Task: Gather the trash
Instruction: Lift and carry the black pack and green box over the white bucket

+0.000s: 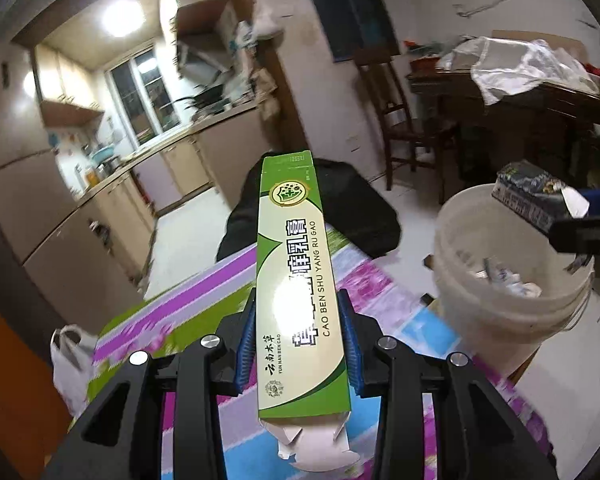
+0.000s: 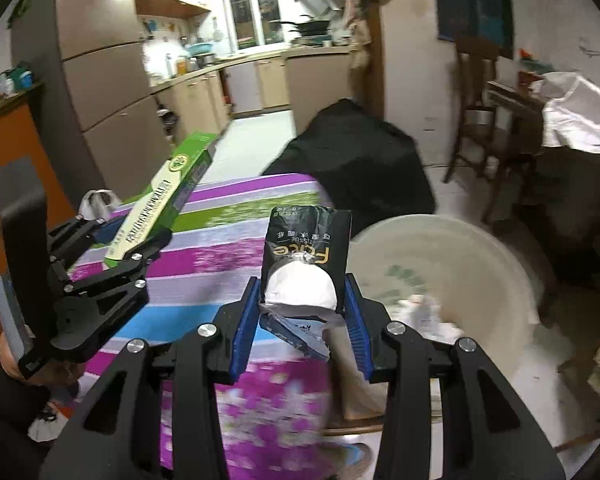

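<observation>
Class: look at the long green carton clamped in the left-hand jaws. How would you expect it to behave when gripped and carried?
The green carton probably weighs little: its near end flaps hang open, suggesting it is empty. It seems stiff enough, jutting straight beyond the left gripper without sagging. Thin card may crush under a harder squeeze.

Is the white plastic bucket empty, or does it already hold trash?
Not empty: crumpled white paper scraps lie inside the white plastic bucket, showing in both wrist views.

the green toothpaste box [image 1: 296,280] reads "cao ben shu yang ru gao" and "yun nan ben cao"; the black tissue pack [image 2: 306,240] reads "face".
</observation>
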Available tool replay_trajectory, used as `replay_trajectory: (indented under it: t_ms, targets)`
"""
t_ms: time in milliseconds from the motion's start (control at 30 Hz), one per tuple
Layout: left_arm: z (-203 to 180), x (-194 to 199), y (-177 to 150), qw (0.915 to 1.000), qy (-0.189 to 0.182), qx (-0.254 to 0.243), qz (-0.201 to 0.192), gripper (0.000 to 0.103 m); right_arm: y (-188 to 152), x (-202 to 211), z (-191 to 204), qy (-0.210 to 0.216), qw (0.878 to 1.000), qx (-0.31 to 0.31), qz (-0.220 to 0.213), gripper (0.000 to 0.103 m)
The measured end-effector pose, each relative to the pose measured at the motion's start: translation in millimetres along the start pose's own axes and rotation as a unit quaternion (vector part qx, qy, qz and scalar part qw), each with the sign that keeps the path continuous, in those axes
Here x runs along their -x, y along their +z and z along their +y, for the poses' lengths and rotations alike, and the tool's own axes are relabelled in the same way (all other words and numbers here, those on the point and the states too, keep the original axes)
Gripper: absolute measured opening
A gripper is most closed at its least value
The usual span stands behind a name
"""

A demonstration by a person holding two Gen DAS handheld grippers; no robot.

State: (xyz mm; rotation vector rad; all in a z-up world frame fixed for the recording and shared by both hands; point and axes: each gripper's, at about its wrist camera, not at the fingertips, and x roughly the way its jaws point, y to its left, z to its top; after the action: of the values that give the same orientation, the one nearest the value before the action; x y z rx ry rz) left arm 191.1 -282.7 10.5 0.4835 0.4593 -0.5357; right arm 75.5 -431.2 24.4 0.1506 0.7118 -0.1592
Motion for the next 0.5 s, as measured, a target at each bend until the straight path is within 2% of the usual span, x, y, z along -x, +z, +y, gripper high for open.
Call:
replay_trajectory:
  t_ms: [300,500]
  targets:
    - [-86.3,-29.7,50.2,0.9968,-0.052,-0.060,-0.013,0.038,2.5,3.2,-87.4,-0.065,0.996,-0.053,0.040,0.039]
    - [-136.2,-53.0,67.3,0.9921,-0.083,-0.094,-0.008,0.038,4.2,-2.8,-132.2,-0.082,0.990,-0.090,0.070,0.039]
